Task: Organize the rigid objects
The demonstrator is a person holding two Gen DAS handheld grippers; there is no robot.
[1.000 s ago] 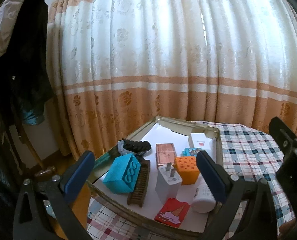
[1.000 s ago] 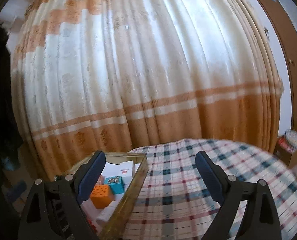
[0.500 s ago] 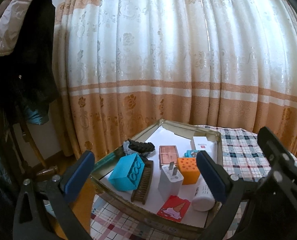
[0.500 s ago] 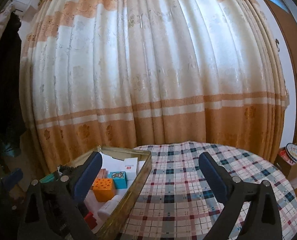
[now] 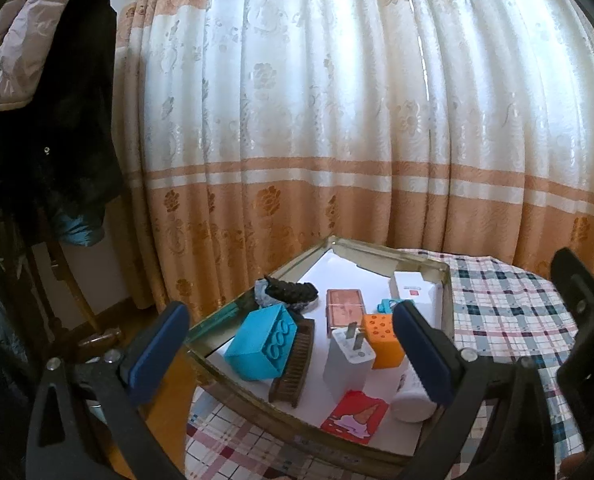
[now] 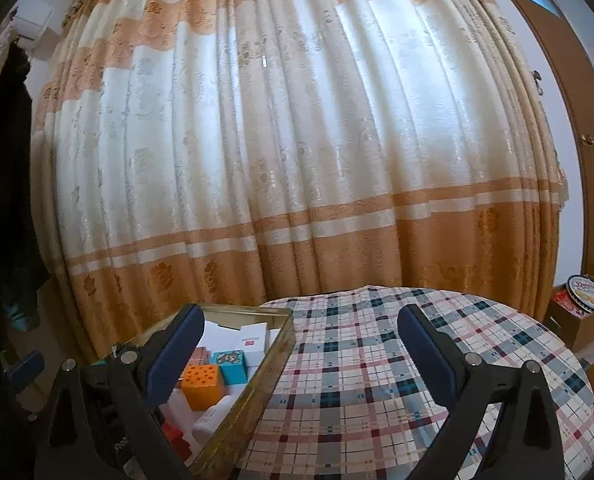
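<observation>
A shallow metal tray [image 5: 448, 300] lined in white sits on the left part of a round table. In it lie a blue brick [image 5: 261, 342], a brown comb [image 5: 295, 362], a white plug adapter [image 5: 347, 364], an orange block [image 5: 381, 340], a copper-coloured box [image 5: 344, 311], a white box [image 5: 411, 290], a red card [image 5: 355, 416], a white bottle [image 5: 411, 394] and a dark clip [image 5: 287, 292]. My left gripper [image 5: 289, 356] hovers open above the tray's near side, holding nothing. My right gripper [image 6: 297, 354] stands open over the tray's right rim [image 6: 269, 364] and the cloth, also without anything in it.
A plaid tablecloth [image 6: 397, 360] covers the round table to the right of the tray. An orange-and-white curtain [image 5: 337, 140] hangs close behind. Dark coats [image 5: 45, 120] hang at far left. A cardboard box with a round tin [image 6: 587, 292] stands off the table at right.
Both views have tilted up a little, so the tray and table sit lower in frame. The right gripper's jaws widened slightly. Objects in the tray have not moved.
</observation>
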